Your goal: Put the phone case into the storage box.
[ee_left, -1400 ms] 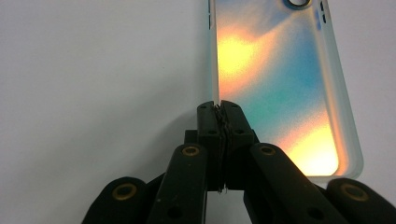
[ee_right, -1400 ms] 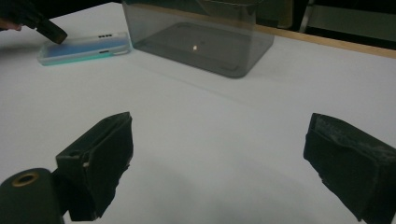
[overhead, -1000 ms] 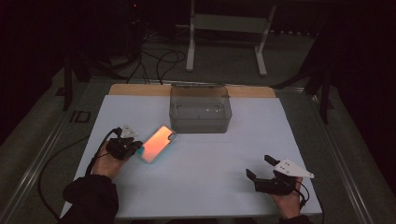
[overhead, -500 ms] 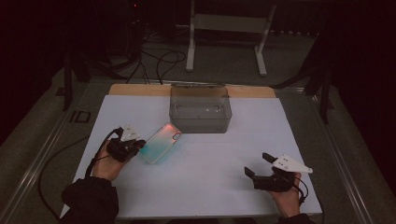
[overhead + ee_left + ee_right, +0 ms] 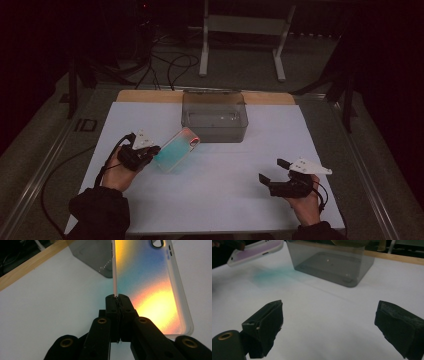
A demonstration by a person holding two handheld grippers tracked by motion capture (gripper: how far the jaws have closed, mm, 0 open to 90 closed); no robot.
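Note:
A translucent phone case with shifting teal, orange and yellow colours hangs above the white table, held by its edge in my left gripper. In the left gripper view the two black jaws are pressed together on the case's thin rim, and the case stretches away toward a clear box. My right gripper hovers low at the front right of the table, its jaws spread wide with nothing between them. The right gripper view catches the case at the top left.
A clear smoky plastic box stands at the back middle of the white table sheet, by a wooden strip. Cables and a metal stand lie on the floor beyond. The person's sleeves enter from the bottom edge.
My left gripper has lifted the phone case and tilted it, so its colour turned from orange to teal. The right gripper drifted slightly, still spread wide.

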